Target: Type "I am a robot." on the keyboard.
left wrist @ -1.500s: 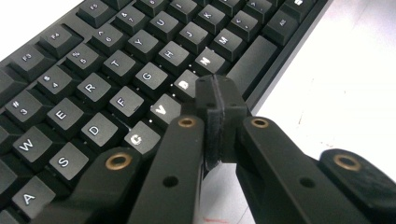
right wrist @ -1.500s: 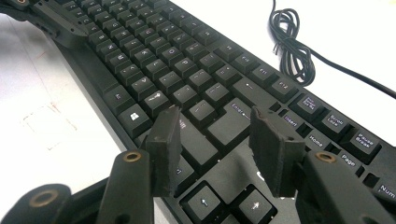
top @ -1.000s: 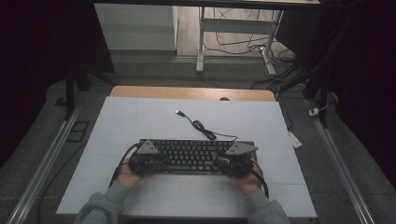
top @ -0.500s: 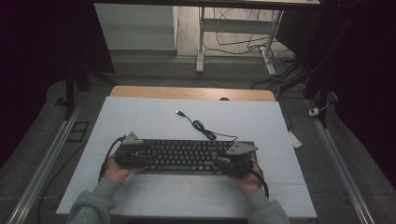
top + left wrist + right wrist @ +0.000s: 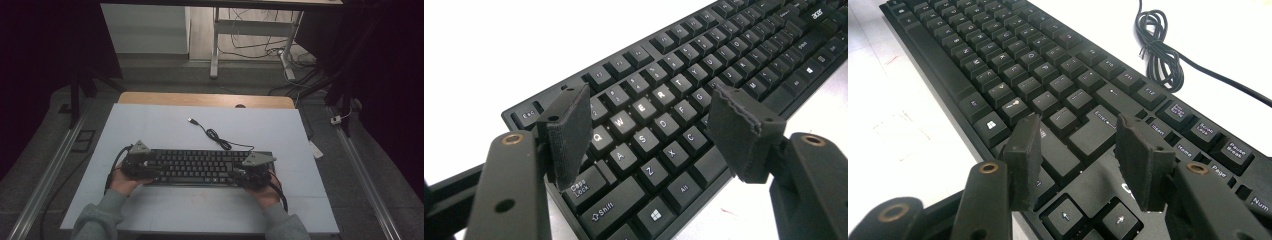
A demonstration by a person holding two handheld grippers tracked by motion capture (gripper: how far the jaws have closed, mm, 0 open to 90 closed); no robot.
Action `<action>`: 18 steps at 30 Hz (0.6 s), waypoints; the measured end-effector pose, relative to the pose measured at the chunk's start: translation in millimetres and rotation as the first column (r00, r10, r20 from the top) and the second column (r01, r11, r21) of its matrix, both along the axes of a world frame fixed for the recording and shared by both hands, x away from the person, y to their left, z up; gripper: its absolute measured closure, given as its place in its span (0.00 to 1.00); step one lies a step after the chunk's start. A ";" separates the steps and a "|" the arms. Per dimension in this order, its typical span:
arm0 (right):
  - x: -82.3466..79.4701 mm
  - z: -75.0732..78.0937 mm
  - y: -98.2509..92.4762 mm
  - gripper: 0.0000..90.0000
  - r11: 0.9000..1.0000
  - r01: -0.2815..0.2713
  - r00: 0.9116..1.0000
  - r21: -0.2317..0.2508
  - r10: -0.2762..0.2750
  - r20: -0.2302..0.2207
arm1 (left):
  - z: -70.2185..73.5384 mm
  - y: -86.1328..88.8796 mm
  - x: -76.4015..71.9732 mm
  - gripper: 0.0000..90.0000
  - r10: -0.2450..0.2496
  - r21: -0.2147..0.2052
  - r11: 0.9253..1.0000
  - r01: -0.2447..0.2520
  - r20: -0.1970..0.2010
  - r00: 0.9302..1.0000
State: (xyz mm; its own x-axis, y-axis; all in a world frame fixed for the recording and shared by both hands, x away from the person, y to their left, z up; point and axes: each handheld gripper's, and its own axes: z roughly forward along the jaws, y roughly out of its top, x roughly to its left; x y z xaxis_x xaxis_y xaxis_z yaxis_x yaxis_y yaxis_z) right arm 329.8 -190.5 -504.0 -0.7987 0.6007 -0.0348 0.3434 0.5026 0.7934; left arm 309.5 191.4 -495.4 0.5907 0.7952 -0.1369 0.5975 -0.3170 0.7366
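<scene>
So near to far: two hands, two grippers, one keyboard, one cable. The left gripper sits over the keyboard's left end, jaws spread wide apart with nothing pinched, hovering over the Caps Lock / Q-A-Z keys in the left gripper view. The right gripper is at the right end, jaws also apart, hanging over the Enter and arrow keys, not clamped on anything that I can see. Compared with a second ago, the left gripper has slid outward toward the keyboard's left edge and its jaws have just been opening; the right one hasn't budged. The keyboard lies flat on the near half of the worktop, long axis running left-right across it, key rows facing the person. Behind it the one cable loops away, plug end pointing toward the far left.
</scene>
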 end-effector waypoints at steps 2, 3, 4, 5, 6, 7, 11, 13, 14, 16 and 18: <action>0.0 -0.1 0.2 0.59 1.000 -0.001 1.000 0.000 0.001 -0.001 | 0.0 -0.9 0.4 0.38 0.004 0.002 1.000 -0.005 0.004 1.000; 0.0 -0.1 0.2 0.59 1.000 0.000 1.000 -0.002 0.000 0.000 | -0.2 -1.5 0.8 0.38 0.007 0.001 1.000 -0.007 0.006 1.000; 0.1 0.0 0.1 0.59 1.000 -0.002 1.000 -0.006 0.002 0.001 | -0.4 -2.4 1.2 0.38 0.010 -0.001 1.000 -0.010 0.009 1.000; 0.1 -0.1 0.2 0.59 1.000 -0.002 1.000 -0.006 0.002 0.001 | -0.4 -3.1 1.5 0.39 0.009 0.001 1.000 -0.009 0.009 1.000; 0.1 -0.1 0.3 0.59 1.000 -0.002 1.000 -0.006 0.002 0.001 | -0.8 -4.7 1.9 0.39 0.011 -0.002 1.000 -0.011 0.013 1.000; 0.1 -0.1 0.3 0.59 1.000 -0.002 1.000 -0.007 0.002 0.001 | -0.8 -5.4 2.5 0.39 0.007 -0.001 1.000 -0.007 0.013 1.000; 0.0 -0.3 0.5 0.59 1.000 0.000 1.000 -0.006 0.000 -0.002 | -1.7 -8.7 4.1 0.44 -0.002 -0.002 1.000 0.002 0.025 1.000; -0.4 -0.2 1.0 0.59 1.000 0.000 1.000 -0.007 0.000 -0.003 | -2.2 -10.4 5.2 0.49 -0.013 -0.003 1.000 0.013 0.034 0.999; -0.4 -0.2 1.1 0.59 1.000 0.000 1.000 -0.007 0.000 -0.003 | -2.5 -11.2 5.6 0.52 -0.015 -0.005 1.000 0.015 0.035 0.999; -0.3 -0.3 1.1 0.59 1.000 0.001 1.000 -0.007 -0.001 -0.004 | -3.3 -12.9 7.0 0.60 -0.023 -0.007 1.000 0.023 0.041 0.999; 0.2 -0.6 0.8 0.59 1.000 -0.003 1.000 -0.005 0.003 -0.001 | -4.4 -15.2 8.8 0.69 -0.037 -0.006 0.999 0.037 0.039 0.999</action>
State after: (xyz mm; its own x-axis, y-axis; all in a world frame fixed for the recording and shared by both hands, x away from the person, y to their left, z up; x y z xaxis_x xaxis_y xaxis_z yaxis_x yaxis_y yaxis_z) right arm 330.0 -189.7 -504.6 -0.8004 0.5984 -0.0369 0.3432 0.5077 0.7902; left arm 318.3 176.2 -499.9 0.6245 0.7719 -0.1187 0.5564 -0.3330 0.7613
